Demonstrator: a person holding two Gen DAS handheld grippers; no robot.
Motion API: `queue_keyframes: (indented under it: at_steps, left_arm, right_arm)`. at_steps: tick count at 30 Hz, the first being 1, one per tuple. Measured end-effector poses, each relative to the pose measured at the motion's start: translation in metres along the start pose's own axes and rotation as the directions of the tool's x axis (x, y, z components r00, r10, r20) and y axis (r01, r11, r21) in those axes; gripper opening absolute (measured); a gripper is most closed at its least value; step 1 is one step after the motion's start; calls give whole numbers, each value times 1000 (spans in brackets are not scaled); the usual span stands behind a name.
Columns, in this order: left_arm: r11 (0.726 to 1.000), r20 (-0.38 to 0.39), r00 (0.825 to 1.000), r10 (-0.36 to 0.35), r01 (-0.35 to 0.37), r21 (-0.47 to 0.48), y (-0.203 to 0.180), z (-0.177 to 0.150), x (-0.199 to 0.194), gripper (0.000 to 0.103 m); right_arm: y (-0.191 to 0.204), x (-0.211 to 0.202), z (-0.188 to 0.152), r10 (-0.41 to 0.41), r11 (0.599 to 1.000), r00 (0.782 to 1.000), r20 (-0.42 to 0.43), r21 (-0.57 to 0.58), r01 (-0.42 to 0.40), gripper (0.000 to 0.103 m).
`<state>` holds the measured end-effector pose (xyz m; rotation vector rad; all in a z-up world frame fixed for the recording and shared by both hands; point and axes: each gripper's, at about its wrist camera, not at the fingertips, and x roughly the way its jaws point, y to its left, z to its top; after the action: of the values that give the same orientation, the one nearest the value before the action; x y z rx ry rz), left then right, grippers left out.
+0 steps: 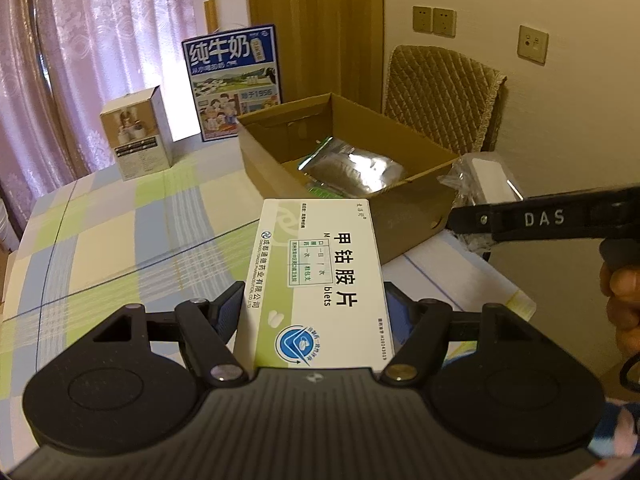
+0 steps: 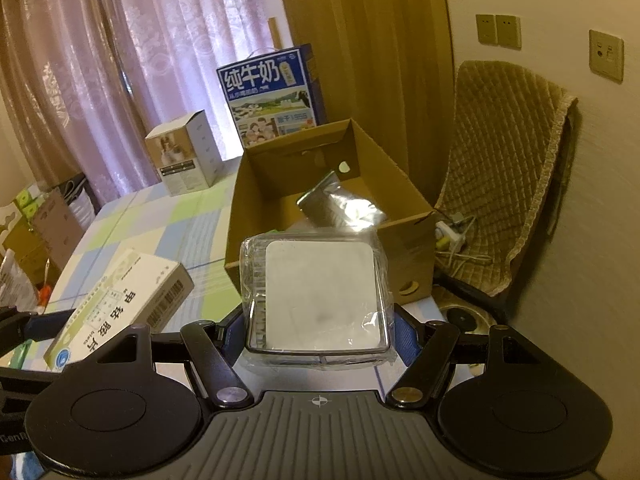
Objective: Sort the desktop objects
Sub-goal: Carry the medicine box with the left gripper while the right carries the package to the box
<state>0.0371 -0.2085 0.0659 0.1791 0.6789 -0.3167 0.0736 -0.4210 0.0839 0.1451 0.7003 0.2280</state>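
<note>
Here both hand-held grippers carry something toward an open cardboard box point(image 1: 352, 184) standing on a table point(image 1: 120, 232) covered in a pastel checked cloth. The left hand-held gripper point(image 1: 316, 312) is closed on a white and green medicine box point(image 1: 320, 280), its fingers pressing the two long sides; the medicine box is lifted off the table and points at the near wall of the cardboard box. The right hand-held gripper point(image 2: 320, 332) is closed on a white pad in clear wrap point(image 2: 320, 296), also held in the air, just short of the cardboard box's near wall and to the right of the medicine box. Inside the cardboard box lies a silvery foil bag point(image 2: 340, 208). Beyond it stand a blue milk carton point(image 1: 236, 84) and a small product box point(image 1: 138, 132), well apart from both loads. The step in hand looks like the carry before dropping each item in. Next, each load probably needs to rise over the near wall, move above the open space beside the foil bag, and be released one at a time so the two hand-held grippers do not collide.
</note>
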Motion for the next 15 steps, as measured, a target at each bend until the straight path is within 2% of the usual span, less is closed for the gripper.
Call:
queue_keyframes:
  at_steps: [15]
  left_arm:
    - [999,43,998,-43,42,26,-17,36,14,67]
  right_arm:
    - [-19,4,16,-25,1000,1000,5,20,25,69]
